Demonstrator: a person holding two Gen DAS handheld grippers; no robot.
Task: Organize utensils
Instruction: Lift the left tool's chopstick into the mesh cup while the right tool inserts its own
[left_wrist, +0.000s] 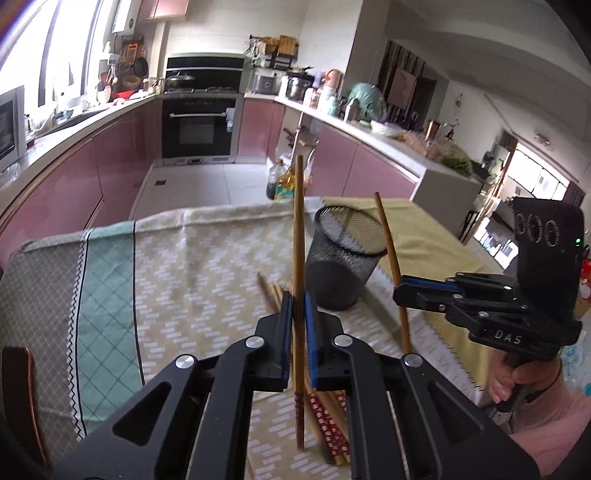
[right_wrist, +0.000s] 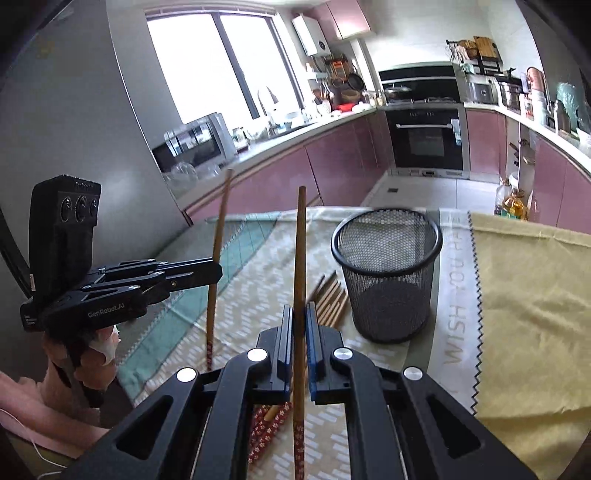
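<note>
In the left wrist view my left gripper (left_wrist: 299, 301) is shut on a wooden chopstick (left_wrist: 298, 221) that stands nearly upright, its red patterned end hanging below the jaws. To the right, my right gripper (left_wrist: 398, 291) is shut on a second chopstick (left_wrist: 386, 236), tilted slightly. The right wrist view shows the same: right gripper (right_wrist: 299, 312) clamping its chopstick (right_wrist: 300, 243), left gripper (right_wrist: 217, 271) at the left holding the other chopstick (right_wrist: 220, 221). A black mesh cup (left_wrist: 345, 254) (right_wrist: 388, 273) stands upright beyond both. Several more chopsticks (left_wrist: 328, 421) (right_wrist: 330, 299) lie on the cloth beneath.
A patterned tablecloth (left_wrist: 184, 280) covers the table, with a yellow cloth (right_wrist: 528, 317) on its right part. Oil bottles (left_wrist: 280, 182) stand on the floor past the table's far edge. A chair back (left_wrist: 20, 391) is at the near left. Kitchen counters ring the room.
</note>
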